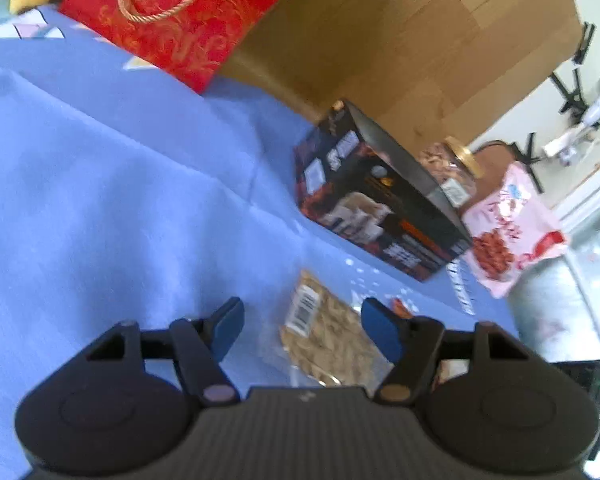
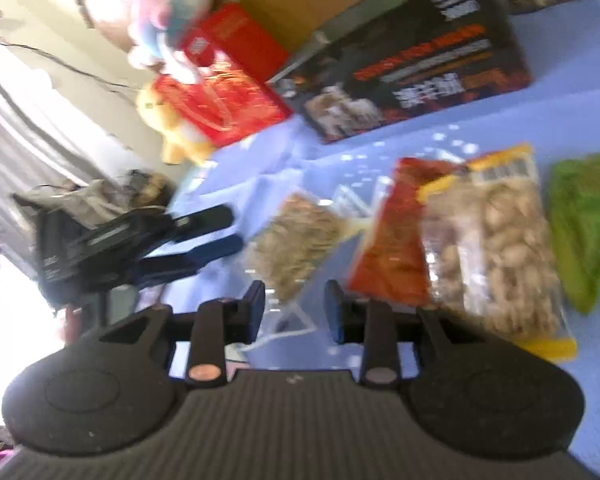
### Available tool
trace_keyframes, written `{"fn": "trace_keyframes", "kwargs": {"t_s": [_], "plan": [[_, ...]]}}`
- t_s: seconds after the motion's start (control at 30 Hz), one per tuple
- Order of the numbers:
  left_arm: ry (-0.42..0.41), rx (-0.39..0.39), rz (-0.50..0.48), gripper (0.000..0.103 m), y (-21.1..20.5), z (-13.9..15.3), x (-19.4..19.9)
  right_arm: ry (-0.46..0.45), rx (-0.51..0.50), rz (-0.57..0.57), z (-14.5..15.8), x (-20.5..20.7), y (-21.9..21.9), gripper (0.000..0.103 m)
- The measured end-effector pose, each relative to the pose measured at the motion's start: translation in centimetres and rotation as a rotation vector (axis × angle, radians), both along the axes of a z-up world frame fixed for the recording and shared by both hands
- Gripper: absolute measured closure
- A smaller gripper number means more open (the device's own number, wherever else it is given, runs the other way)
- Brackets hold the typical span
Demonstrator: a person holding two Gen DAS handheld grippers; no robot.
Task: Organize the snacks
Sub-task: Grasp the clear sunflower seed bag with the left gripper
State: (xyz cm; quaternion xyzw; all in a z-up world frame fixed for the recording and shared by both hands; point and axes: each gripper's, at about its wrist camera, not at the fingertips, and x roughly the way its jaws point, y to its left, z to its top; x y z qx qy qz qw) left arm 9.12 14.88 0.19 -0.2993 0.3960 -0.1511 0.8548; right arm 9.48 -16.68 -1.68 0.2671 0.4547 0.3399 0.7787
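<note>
A clear bag of seeds [image 1: 328, 332] lies on the blue cloth [image 1: 100, 200], and it also shows in the right wrist view [image 2: 296, 236]. My left gripper [image 1: 302, 330] is open and hovers just over it, empty; it also appears in the right wrist view [image 2: 224, 228]. My right gripper [image 2: 296, 308] is open and empty, near the bag's clear lower edge. A black snack box [image 1: 380, 200] stands behind. A bag of nuts [image 2: 496, 248], an orange-red packet [image 2: 396, 240] and a green bag [image 2: 584, 224] lie to the right.
A red gift bag [image 1: 172, 12] stands at the back by a wooden headboard [image 1: 400, 40]. A jar with a gold lid [image 1: 452, 168] and a pink snack bag [image 1: 508, 228] sit beyond the box. Plush toys [image 2: 172, 128] lie at the far left.
</note>
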Motion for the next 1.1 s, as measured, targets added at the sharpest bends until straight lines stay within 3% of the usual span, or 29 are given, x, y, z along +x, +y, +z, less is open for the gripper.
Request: {"fn": "trace_keyframes", "kwargs": {"t_s": [0.17,0.23,0.37,0.43,0.57,0.63,0.73,0.8,0.87,0.9,0.97,1.1], "plan": [[0.008,-0.041,-0.033,0.04,-1.2,-0.2,0.5,0.033,0.049,-0.044,-0.6,1.6,1.7,0.072],[0.009,-0.039,-0.013,0.046,-1.4,-0.3,-0.2,0.021,0.025,-0.053,-0.5,1.8,2.3,0.082],[0.018,-0.077,0.004,0.051,-1.4,-0.4,-2.0,0.014,0.08,-0.025,-0.2,0.7,0.7,0.087],[0.006,-0.125,-0.012,0.05,-1.2,-0.6,-3.0,0.018,0.143,-0.015,-0.2,-0.3,-1.0,0.09],[-0.005,-0.185,-0.011,0.032,-1.0,-0.8,-4.0,0.074,0.274,-0.024,-1.0,-2.0,-4.0,0.092],[0.007,-0.238,-0.035,0.031,-1.2,-0.9,-4.1,0.115,0.337,-0.057,-1.9,-2.3,-5.3,0.092],[0.022,-0.27,-0.054,0.029,-2.0,-1.2,-4.3,0.223,0.514,-0.095,-3.7,-2.4,-7.1,0.092],[0.028,-0.307,-0.075,0.029,-2.6,-1.2,-4.4,0.237,0.567,-0.096,-3.9,-2.4,-7.5,0.092],[0.021,-0.338,-0.092,0.036,-3.3,-1.0,-4.4,0.226,0.563,-0.077,-3.5,-2.5,-7.5,0.092],[0.013,-0.34,-0.102,0.056,-3.7,-0.7,-4.3,0.218,0.557,-0.067,-3.2,-2.5,-7.4,0.092],[0.019,-0.319,-0.118,0.076,-4.4,-0.3,-3.9,0.179,0.528,-0.056,-2.4,-2.4,-7.2,0.092],[-0.012,-0.264,-0.127,0.078,-5.4,1.4,-2.6,0.106,0.455,-0.069,-0.3,-1.2,-7.0,0.092]]}}
